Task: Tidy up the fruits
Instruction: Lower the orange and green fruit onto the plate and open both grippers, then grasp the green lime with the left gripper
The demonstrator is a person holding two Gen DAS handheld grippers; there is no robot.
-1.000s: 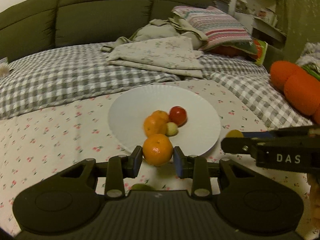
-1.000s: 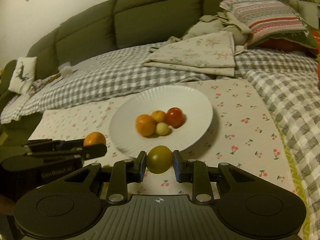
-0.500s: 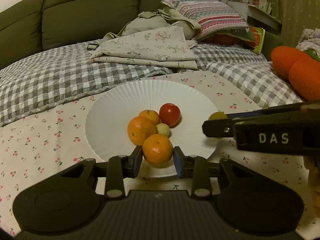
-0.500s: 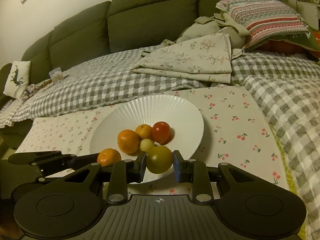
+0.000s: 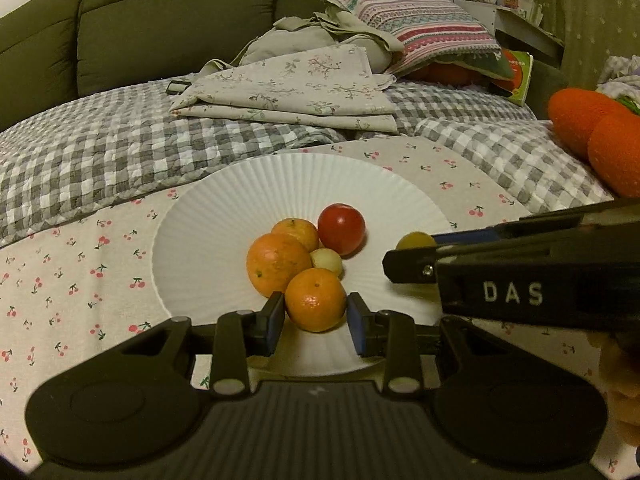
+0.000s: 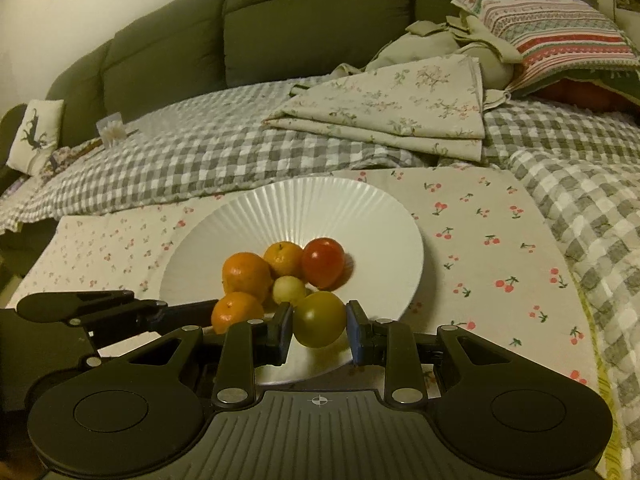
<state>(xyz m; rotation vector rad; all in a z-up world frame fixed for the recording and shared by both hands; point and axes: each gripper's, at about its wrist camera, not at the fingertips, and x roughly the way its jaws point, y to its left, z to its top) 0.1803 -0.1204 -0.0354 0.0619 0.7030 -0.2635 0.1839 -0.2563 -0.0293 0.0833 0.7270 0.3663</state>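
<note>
- On the cherry-print cloth [image 5: 80, 276] covering the bed, a white ribbed paper plate [image 5: 224, 216] is sitting and holding the gathered fruit.
- Left gripper [image 5: 316, 314]: its blue-padded fingers [image 5: 273, 318] are clamping a small orange mandarin [image 5: 315, 299] — the fruit is hanging over the near part of the plate, just in front of the pile.
- Right gripper [image 6: 319, 326]: its fingers [image 6: 283, 330] are pressing on an olive-green round tomato [image 6: 319, 319], which is hovering over the plate's near rim, just beside the pale fruit.
- Fruit lying in the plate: two more orange mandarins — a larger one [image 5: 278, 264] and a smaller one behind it [image 5: 296, 233] — a glossy red tomato [image 5: 341, 229] and a small pale yellow-green round fruit [image 5: 327, 263], all clustered and touching near the centre.
- In the left wrist view the right gripper is entering from the right as a black bar lettered "DAS" [image 5: 512, 292], with the green tomato showing at its tip.
- In the right wrist view the left gripper is reaching in from the left, the mandarin at its end lying just beside the green tomato.
- Behind the plate a grey-and-white checked quilt [image 6: 200, 160] is spreading across the bed, with a folded floral beige sheet [image 6: 400, 108] and a striped patterned pillow [image 6: 556, 28] lying on it.
- An olive-green padded headboard [image 6: 300, 20] is closing the background; orange plush shapes [image 5: 596, 128] are lying at the right edge of the left wrist view.
</note>
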